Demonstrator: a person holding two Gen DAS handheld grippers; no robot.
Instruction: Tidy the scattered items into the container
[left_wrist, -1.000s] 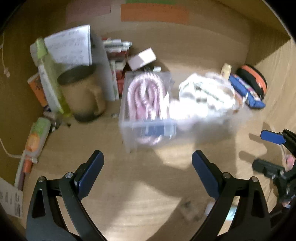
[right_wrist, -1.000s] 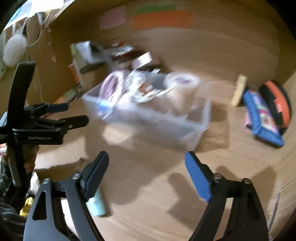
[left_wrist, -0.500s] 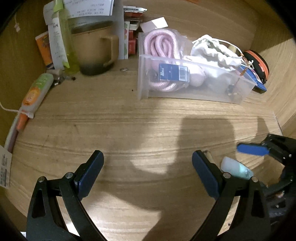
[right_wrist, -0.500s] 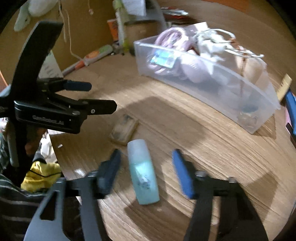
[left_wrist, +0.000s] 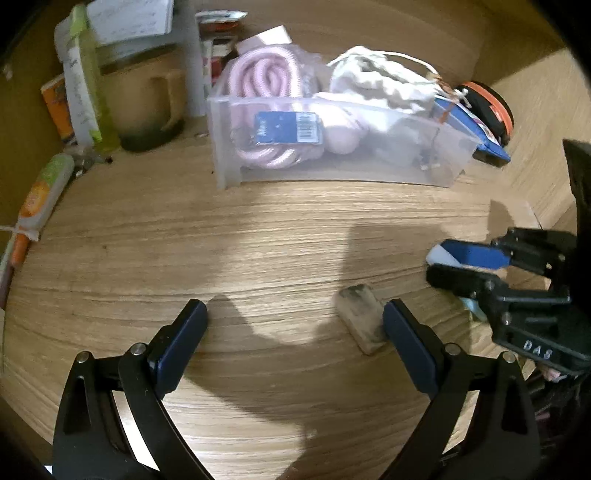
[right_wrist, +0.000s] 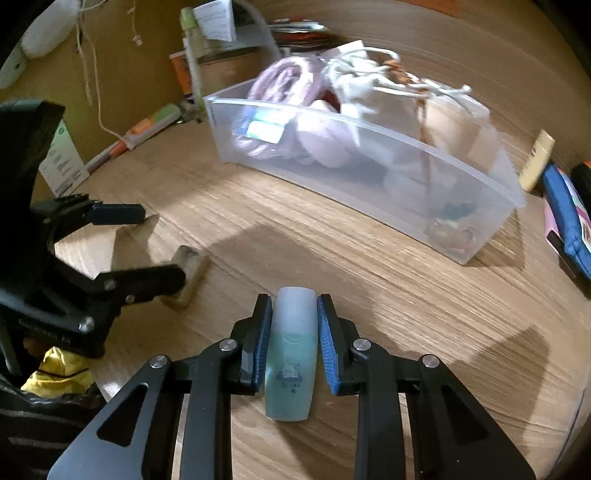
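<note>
A clear plastic container (left_wrist: 436, 133) (right_wrist: 443, 166) stands at the back of the wooden table, holding a pink rope, a white pouch and other items. My right gripper (right_wrist: 293, 314) is shut on a pale blue bottle (right_wrist: 291, 354) low over the table; it shows at the right of the left wrist view (left_wrist: 461, 262). My left gripper (left_wrist: 293, 317) is open and empty, with a dirty eraser block (left_wrist: 360, 319) (right_wrist: 190, 275) lying just inside its right finger.
A brown mug (left_wrist: 144, 107), papers and a green bottle (left_wrist: 86, 77) stand at the back left. An orange tube (left_wrist: 40, 195) lies at the left edge. A blue pouch (right_wrist: 565, 206) and an orange-rimmed round case (left_wrist: 487, 107) lie right of the container.
My right gripper has closed on the pale blue bottle, which lay between its open fingers before. My left gripper has moved right, bringing the eraser block beside its right finger.
</note>
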